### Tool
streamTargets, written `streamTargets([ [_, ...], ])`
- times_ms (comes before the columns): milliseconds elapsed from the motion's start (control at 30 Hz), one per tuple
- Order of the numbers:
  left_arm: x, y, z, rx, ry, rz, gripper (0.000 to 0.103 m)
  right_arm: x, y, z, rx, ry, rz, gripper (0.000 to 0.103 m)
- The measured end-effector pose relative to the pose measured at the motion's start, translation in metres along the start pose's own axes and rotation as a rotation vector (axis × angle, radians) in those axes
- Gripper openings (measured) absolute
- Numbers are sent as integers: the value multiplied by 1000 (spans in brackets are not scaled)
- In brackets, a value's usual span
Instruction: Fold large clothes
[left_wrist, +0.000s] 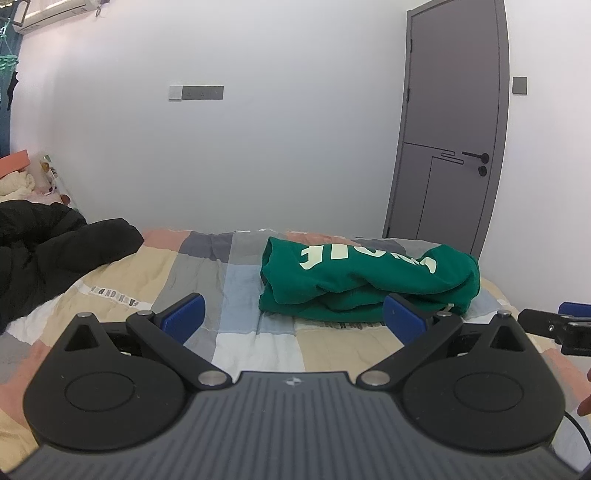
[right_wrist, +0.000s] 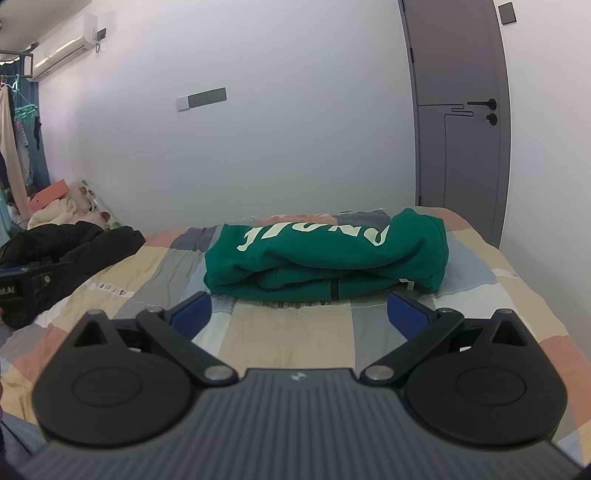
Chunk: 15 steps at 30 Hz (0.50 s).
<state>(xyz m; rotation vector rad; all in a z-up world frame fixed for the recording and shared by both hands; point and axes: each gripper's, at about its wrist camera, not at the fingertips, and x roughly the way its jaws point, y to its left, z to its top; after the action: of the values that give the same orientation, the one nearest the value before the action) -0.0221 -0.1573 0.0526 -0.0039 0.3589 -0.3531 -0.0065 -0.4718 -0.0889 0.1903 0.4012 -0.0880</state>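
Note:
A green sweatshirt with pale lettering (left_wrist: 365, 280) lies folded in a thick bundle on the patchwork bedspread (left_wrist: 207, 288). It also shows in the right wrist view (right_wrist: 328, 258). My left gripper (left_wrist: 295, 317) is open and empty, held above the bed in front of the bundle and a little to its left. My right gripper (right_wrist: 301, 314) is open and empty, just in front of the bundle's near edge. The right gripper's tip shows at the right edge of the left wrist view (left_wrist: 565, 325).
A black padded jacket (left_wrist: 48, 254) lies on the bed's left side, also seen in the right wrist view (right_wrist: 70, 254). Pillows and bedding (right_wrist: 62, 210) are piled at the far left. A white wall and a grey door (left_wrist: 450, 147) stand behind the bed.

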Motion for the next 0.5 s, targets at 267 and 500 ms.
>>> streamTargets([
  [267, -5, 2, -1, -4, -12, -6, 103, -1, 0, -1, 10, 5, 3, 103],
  [500, -6, 3, -1, -2, -11, -4, 103, -5, 2, -3, 5, 2, -3, 103],
])
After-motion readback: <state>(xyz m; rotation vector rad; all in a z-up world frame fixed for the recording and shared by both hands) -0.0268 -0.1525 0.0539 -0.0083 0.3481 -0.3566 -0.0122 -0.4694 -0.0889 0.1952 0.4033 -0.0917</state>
